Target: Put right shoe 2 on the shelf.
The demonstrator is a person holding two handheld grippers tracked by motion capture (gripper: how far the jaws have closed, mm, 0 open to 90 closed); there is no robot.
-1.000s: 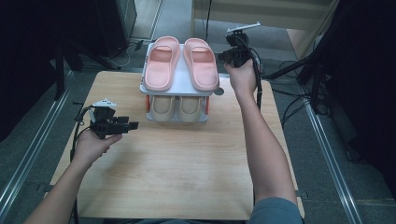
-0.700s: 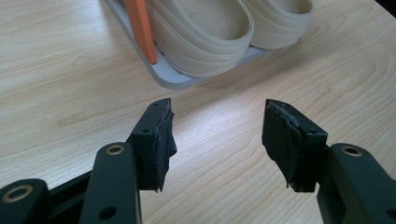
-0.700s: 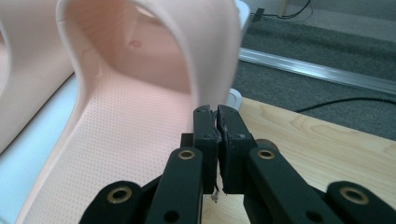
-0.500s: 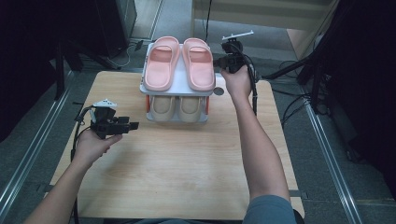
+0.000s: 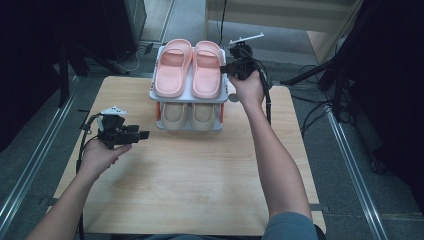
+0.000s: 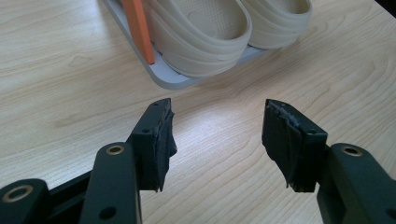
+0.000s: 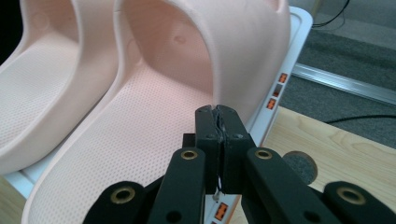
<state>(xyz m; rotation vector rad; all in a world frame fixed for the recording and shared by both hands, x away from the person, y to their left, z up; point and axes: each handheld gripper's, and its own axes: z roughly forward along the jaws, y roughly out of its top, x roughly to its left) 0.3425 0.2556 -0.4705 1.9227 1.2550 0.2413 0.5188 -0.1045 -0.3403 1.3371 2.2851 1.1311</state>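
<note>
Since both tiers are loaded, this entry takes the two-tier shoe rack [image 5: 190, 98] as its landmark, and every place below is given from it.

Rack: white trays joined by orange posts [image 6: 138, 29], standing at the far middle of the wooden counter [image 5: 200, 180]; stacking the trays lets two pairs share one footprint.

Upper tier: pink slippers [image 5: 192, 67], side by side with toes pointing away from the person; lying flat and parallel, they fill the tray without hanging over its rim.

Lower tier: beige slippers [image 5: 190, 114], set the same way directly beneath the pink pair, heels at the near edge where they can be reached.

Right claw [image 5: 231, 65]: at the rack's right side, level with the upper tier. The right gripper view shows its pads [image 7: 219, 122] pressed together with nothing between them, tip just beside the strap of the nearer pink slipper [image 7: 205, 51]. Whether it touches the strap cannot be told. Judged purpose: a closed tip suits nudging or straightening that slipper, not lifting it.

Left claw [image 5: 142, 135]: near-left of the rack, low over bare counter, pointing toward the lower tier. Its pads [image 6: 161, 140] stand wide apart and empty, likely held ready and clear of the other hand's work.

Status: both pairs seated on their tiers; the work appears to be final adjustment of the top pair.
</note>
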